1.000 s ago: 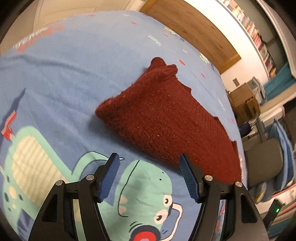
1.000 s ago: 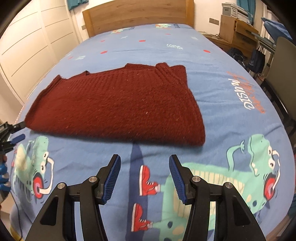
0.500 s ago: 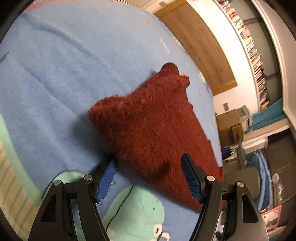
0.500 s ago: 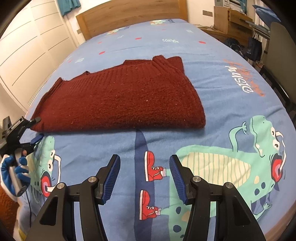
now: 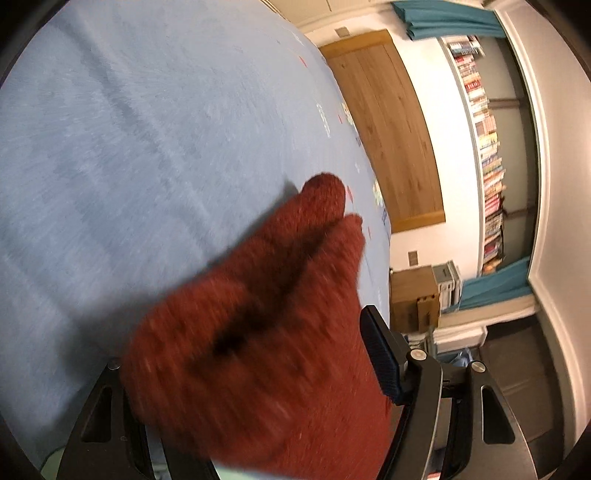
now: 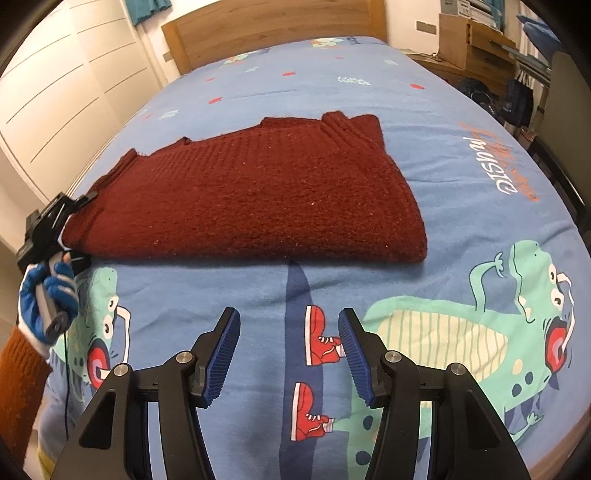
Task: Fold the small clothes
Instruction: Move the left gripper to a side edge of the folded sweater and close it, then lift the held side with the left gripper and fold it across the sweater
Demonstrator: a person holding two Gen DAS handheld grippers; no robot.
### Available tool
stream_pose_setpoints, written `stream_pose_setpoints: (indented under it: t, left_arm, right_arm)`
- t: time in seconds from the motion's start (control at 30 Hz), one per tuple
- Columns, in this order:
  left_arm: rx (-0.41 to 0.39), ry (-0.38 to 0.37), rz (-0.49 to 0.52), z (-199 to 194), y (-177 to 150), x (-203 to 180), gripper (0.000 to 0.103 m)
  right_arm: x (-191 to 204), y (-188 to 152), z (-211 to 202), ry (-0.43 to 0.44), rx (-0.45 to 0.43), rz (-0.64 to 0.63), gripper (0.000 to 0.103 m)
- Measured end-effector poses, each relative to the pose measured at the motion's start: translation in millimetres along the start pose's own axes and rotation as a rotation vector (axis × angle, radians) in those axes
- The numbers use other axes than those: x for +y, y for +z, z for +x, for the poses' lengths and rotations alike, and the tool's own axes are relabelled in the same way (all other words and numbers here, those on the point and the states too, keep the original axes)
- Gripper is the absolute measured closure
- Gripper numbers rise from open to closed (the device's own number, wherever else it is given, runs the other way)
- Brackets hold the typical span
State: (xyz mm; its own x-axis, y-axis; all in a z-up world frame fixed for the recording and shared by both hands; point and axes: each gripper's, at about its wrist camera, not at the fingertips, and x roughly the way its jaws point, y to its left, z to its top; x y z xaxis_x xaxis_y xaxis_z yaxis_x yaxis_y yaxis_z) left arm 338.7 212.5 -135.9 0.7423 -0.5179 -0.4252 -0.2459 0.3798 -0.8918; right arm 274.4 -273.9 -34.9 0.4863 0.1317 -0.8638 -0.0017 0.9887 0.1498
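The sweater (image 6: 258,195) lies on the bed (image 6: 461,229), already doubled into a long band whose long axis runs left to right across the right wrist view, collar end toward the headboard (image 6: 273,26) side and fold edge facing the camera. The left gripper (image 6: 55,225) is at the band's left end, touching it; the right gripper (image 6: 288,350) hangs over bare duvet, well short of the fold edge and nearer the band's right half. So the left is the one at the cloth, and the coming fold turns on carrying that left end along the long axis toward the right end.

Jaws: the right pair stand apart with nothing between them, only the printed red shoes (image 6: 321,336) below. On the left gripper (image 5: 255,373), the wrist view is blurred; one blue pad (image 5: 380,358) shows beside the knit and the other is buried under it, so the sweater (image 5: 266,350) seems to sit between jaws that are not yet pressed together, though I cannot be sure of the grip.

The left wrist view shows how deep the cloth reaches into the jaws and a dark crease between layers. The right wrist view gives the whole outline, the gloved left hand (image 6: 48,299) on its handle, and the free right end
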Motion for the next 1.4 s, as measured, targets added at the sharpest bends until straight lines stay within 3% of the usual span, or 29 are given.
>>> stream_pose_setpoints:
  t: [0.03,0.17,0.27,0.53,0.9,1.2,1.4]
  left_arm:
    - [-0.005,-0.003,-0.011,0.5,2.7,0.8,0.043]
    - [-0.004,0.001,-0.073,6.2,14.6,9.5,0.071]
    - [0.002,-0.005,-0.122,4.5,20.2,16.7,0.077]
    - [-0.018,0.029,-0.124,-8.2,16.9,5.2,0.08]
    - [-0.024,0.067,-0.059,-0.8,3.8,-55.2,0.081]
    - [0.016,-0.05,-0.035,23.1,-26.4,-123.3,0.081]
    - [0.107,-0.146,-0.001,59.1,-64.7,-172.2,0.081]
  right_arm:
    - [0.0,0.2,-0.4,0.001,-0.001,-0.002,0.046]
    - [-1.7,-0.7,-2.2,0.005,-0.006,-0.006,0.046]
    - [-7.6,-2.5,-4.0,0.012,-0.008,0.005,0.046]
    - [-30.5,-9.5,-16.4,0.019,-0.03,0.042,0.046]
    - [-66.2,-20.7,-37.9,0.029,-0.078,0.107,0.046]
    - [-100.7,-27.6,-61.3,0.029,-0.132,0.173,0.046]
    - [-123.7,-36.6,-74.9,0.027,-0.162,0.217,0.046]
